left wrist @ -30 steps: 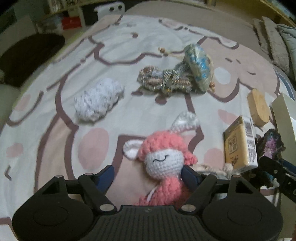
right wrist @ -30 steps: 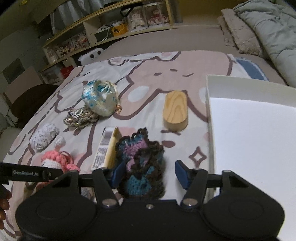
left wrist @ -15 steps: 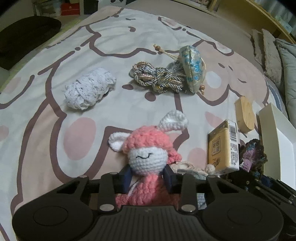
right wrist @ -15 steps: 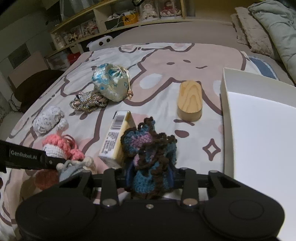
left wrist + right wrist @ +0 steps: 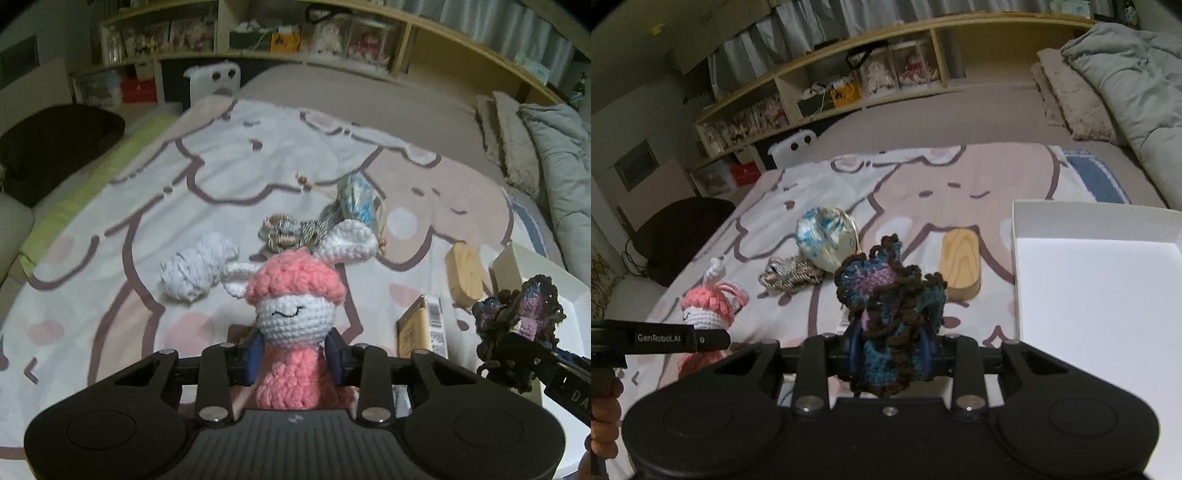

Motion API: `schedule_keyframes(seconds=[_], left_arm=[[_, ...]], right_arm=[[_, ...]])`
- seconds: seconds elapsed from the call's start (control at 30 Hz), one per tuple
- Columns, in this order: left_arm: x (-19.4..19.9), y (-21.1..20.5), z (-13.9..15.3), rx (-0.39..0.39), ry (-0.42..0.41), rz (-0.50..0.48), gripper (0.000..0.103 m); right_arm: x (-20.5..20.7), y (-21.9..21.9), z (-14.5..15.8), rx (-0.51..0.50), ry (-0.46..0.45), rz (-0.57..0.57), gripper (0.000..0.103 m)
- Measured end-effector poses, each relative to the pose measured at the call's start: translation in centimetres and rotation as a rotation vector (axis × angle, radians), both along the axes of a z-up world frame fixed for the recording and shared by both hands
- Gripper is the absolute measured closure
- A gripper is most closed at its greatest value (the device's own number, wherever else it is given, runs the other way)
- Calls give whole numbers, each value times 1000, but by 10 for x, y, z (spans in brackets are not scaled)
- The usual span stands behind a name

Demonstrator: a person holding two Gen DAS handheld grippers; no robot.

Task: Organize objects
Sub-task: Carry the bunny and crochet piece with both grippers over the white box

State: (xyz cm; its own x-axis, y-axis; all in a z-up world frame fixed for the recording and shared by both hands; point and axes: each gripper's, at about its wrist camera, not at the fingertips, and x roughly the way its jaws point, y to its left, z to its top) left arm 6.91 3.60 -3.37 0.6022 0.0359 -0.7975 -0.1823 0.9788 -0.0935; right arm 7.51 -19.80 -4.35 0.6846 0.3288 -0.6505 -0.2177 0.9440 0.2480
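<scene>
My left gripper is shut on a pink and white crochet bunny and holds it up above the bed. The bunny also shows in the right wrist view. My right gripper is shut on a dark blue, purple and brown crochet piece, lifted off the blanket; it shows at the right of the left wrist view. A white open box lies right of the right gripper.
On the cartoon blanket lie a white yarn ball, a coiled cord, a blue-patterned pouch, a wooden block and a yellow carton. Shelves run behind the bed; pillows lie far right.
Both grippers have lifted and tilted up with their objects still held. The bunny and the crochet piece are now off the blanket; the shelves have come into view.
</scene>
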Motion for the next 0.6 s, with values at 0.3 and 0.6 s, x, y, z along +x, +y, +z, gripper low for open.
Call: schedule_keyframes(seconds=[0.3, 0.6], left_arm=[[-14, -4, 17, 16, -42, -34, 66], [-18, -19, 36, 15, -93, -65, 66]], right_arm=[[-16, -3, 10, -20, -4, -2, 71], [-20, -15, 31, -19, -59, -24, 71]])
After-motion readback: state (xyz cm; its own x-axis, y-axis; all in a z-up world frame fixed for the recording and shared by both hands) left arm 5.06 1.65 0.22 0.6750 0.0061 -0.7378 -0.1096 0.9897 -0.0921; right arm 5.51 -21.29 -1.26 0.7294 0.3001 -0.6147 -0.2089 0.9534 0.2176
